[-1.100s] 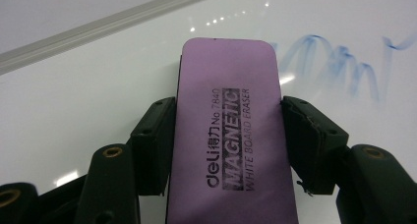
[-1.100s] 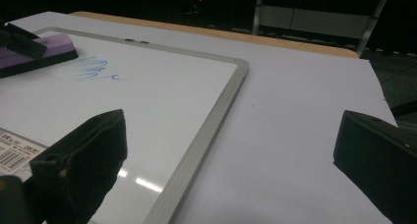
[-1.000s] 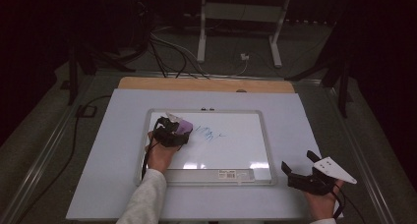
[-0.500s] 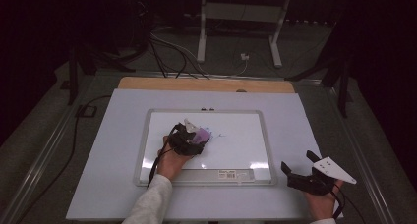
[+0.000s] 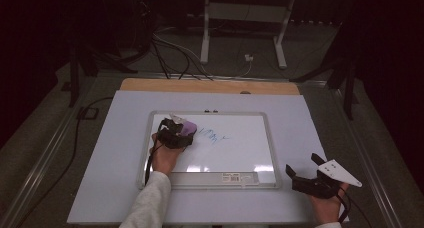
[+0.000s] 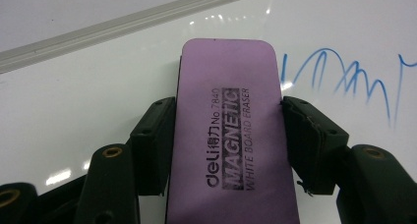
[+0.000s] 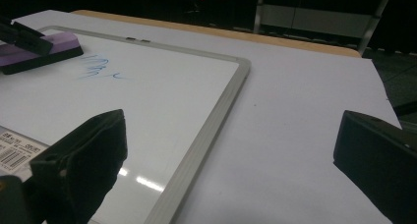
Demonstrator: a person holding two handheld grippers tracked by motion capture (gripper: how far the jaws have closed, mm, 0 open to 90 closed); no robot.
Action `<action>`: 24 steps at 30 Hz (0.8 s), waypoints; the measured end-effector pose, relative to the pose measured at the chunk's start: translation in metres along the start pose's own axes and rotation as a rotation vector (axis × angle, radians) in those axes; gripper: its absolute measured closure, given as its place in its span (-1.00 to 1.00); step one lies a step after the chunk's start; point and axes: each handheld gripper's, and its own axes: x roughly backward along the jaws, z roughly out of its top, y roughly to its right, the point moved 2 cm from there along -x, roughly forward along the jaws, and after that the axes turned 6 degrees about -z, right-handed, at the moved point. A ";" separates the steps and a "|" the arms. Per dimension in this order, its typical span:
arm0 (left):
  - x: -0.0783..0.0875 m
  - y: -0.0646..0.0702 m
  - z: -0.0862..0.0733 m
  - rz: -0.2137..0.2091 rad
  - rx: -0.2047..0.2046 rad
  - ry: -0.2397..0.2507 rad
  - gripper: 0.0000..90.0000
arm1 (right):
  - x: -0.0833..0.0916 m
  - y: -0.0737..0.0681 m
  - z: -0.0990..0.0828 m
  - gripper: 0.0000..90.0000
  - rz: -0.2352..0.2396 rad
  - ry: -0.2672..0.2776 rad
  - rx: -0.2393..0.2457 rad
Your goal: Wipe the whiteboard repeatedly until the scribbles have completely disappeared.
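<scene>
Purple eraser [image 6: 231,135] with black lettering; blue scribble [image 6: 344,76] on white whiteboard [image 5: 240,158].

The whiteboard [image 5: 260,153] sits mid-frame on the table [image 5: 110,188]. The eraser [image 5: 184,129] lies flat on the board's upper left part, clamped in the left gripper [image 5: 175,134], and the scribble [image 5: 212,135] is just to its right. The right gripper [image 5: 305,175] sits at the lower right of the frame, off the board's corner, over the table. A label [image 5: 240,177] is on the board's bottom edge.

Eraser [image 6: 231,135] print: "deli No.7840 MAGNETIC WHITE BOARD ERASER"
Whiteboard [image 7: 206,130] sticker [image 7: 17,144], 6 o'clock edge: barcode, digits were unreadable
</scene>
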 end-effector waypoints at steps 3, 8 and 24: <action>-0.003 0.009 0.002 -0.028 -0.017 0.000 -0.07 | 0.000 -0.001 0.000 -1.00 0.002 0.000 0.005; -0.008 0.040 0.004 -0.107 -0.090 -0.012 -0.07 | -0.001 -0.001 0.000 -1.00 0.001 -0.001 0.005; -0.007 0.007 0.005 0.026 -0.018 -0.011 -0.08 | 0.001 0.002 0.000 -1.00 -0.003 0.001 -0.002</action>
